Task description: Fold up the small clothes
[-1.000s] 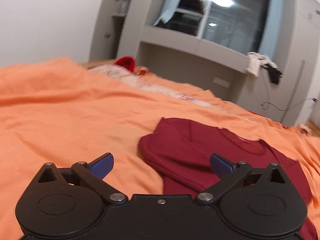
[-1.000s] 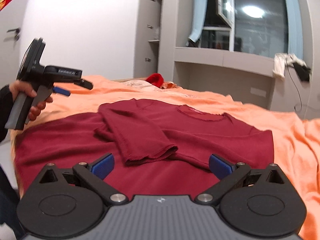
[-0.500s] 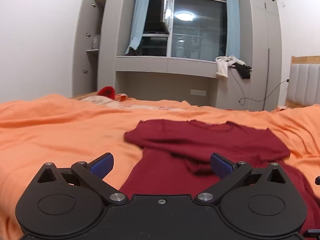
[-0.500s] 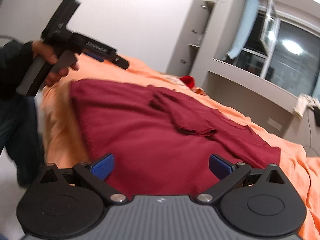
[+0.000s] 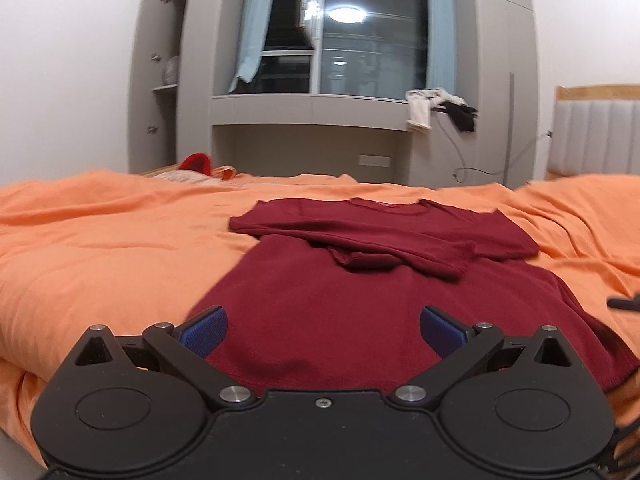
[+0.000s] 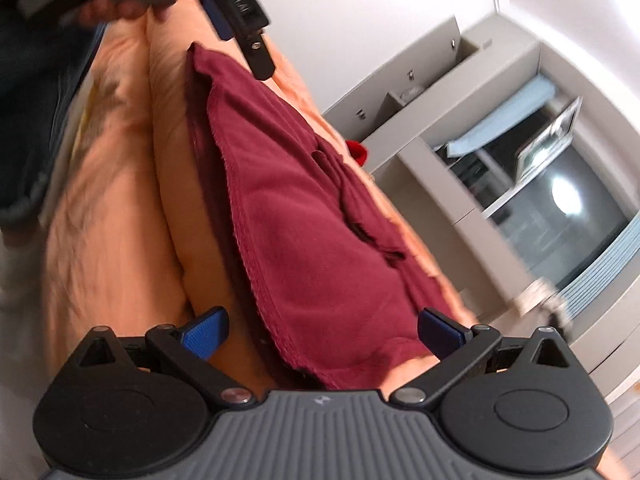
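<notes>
Your left gripper hovers, jaws wide, over the maroon shirt on the bed. Right gripper: jaws wide, the hem's corner lies between them, ungripped.

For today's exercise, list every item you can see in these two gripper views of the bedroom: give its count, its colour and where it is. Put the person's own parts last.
shirt: one, dark red, flat on the bed, both sleeves folded across the chest
bedspread: one, orange, covering the bed
small red item: one, red, far edge of the bed, left
window: one, dark glass, back wall
curtains: two, light blue, either side of the window
hanging clothes: a white and a black piece, on the ledge under the window
headboard: one, pale padded, far right
left gripper: black, blue fingers, open above the hem
right gripper: black, blue fingers, open at the shirt's edge
hand: one, holding the left gripper
</notes>
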The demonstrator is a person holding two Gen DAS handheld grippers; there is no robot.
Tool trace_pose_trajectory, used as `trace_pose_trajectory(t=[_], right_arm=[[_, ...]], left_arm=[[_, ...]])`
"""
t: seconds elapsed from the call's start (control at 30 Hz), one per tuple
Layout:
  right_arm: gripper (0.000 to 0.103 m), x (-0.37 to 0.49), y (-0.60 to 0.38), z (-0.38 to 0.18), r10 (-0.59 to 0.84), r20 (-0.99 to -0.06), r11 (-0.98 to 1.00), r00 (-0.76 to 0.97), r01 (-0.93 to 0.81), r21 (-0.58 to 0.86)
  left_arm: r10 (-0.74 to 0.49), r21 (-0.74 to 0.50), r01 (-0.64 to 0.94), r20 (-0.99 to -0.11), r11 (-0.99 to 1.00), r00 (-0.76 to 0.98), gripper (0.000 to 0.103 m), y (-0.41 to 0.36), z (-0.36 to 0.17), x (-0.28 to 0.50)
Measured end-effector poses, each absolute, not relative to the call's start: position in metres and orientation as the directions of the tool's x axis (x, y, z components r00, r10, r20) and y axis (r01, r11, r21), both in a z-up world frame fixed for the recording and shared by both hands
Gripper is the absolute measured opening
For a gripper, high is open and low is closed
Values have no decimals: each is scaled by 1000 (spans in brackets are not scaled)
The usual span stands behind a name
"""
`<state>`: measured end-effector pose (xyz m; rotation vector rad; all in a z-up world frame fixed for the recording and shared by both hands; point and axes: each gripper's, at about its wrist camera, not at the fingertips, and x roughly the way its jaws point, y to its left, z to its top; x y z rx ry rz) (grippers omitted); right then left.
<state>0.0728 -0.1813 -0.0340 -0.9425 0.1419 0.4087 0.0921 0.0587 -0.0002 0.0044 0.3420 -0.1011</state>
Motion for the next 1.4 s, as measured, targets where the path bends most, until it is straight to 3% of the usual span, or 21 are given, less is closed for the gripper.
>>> trace_pose_trajectory(t=[0.07, 0.13, 0.27, 0.33, 0.53, 0.73, 0.87, 1.03, 1.13, 1.2, 1.3, 1.4], right_arm=[[98, 69, -177, -41, 272, -275, 479, 922, -378, -793], [85, 66, -174, -47, 276, -265, 449, 924, -368, -814], [71, 64, -171, -52, 274, -242, 440, 931, -345, -829], [52, 60, -171, -52, 281, -235, 449, 930, -344, -825], [17, 55, -171, -59, 274, -204, 455, 940, -314, -834], [10, 53, -177, -41, 288, -101, 557, 952, -252, -791], [9, 56, -181, -24, 288, -50, 643, 956, -232, -730], [8, 58, -190, -7, 277, -4, 701, 961, -205, -683], [8, 58, -197, -4, 263, 10, 715, 965, -187, -673], [8, 57, -203, -2, 253, 11, 723, 967, -181, -667], [7, 58, -210, 0, 234, 15, 732, 972, -165, -661], [7, 61, -214, 5, 218, 20, 748, 976, -154, -646]], left_arm=[[-122, -4, 128, -330, 992, 936, 102, 54, -1, 89], [-152, 1, 161, -330, 987, 932, 102, 48, -3, 86], [-203, 60, 237, -345, 970, 916, 102, 32, -9, 82], [-221, 102, 271, -348, 957, 911, 102, 23, -12, 79], [-266, 169, 338, -344, 926, 900, 102, 7, -20, 72], [-286, 268, 376, -318, 887, 904, 102, -8, -27, 65], [-237, 400, 327, -259, 856, 936, 102, -28, -37, 65], [-155, 514, 274, -262, 813, 952, 102, -48, -47, 82], [-48, 494, 181, -269, 851, 962, 94, -41, -43, 103], [23, 449, 99, -259, 888, 966, 78, -28, -35, 114], [138, 446, -14, -246, 895, 959, 63, -9, -27, 124], [168, 422, -32, -289, 906, 943, 50, 11, -21, 129]])
